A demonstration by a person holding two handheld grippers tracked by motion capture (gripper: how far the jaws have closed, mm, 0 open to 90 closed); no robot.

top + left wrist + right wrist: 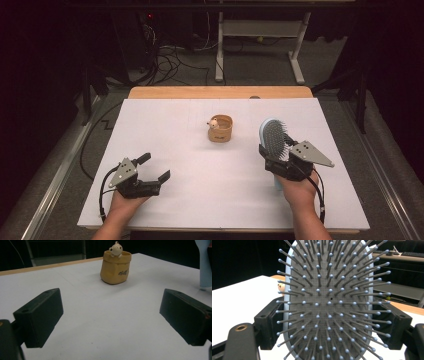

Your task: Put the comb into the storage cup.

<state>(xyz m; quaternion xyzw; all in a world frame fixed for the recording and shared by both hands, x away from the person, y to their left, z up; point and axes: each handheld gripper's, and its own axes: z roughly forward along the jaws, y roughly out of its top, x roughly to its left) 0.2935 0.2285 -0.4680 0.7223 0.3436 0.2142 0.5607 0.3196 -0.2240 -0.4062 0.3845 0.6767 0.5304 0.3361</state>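
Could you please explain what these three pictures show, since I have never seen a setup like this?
A person sits at a white table with hand-held tongs in each hand. The high view looks down from above; the other two come from cameras riding on the tongs, looking along their black jaws. The left tongs stand open and empty, resting low near the table's front edge. The right tongs grip a light blue hairbrush by its sides, bristles facing the camera in the right gripper view. Mid-table stands a small tan pot with a little bear figure on its rim.
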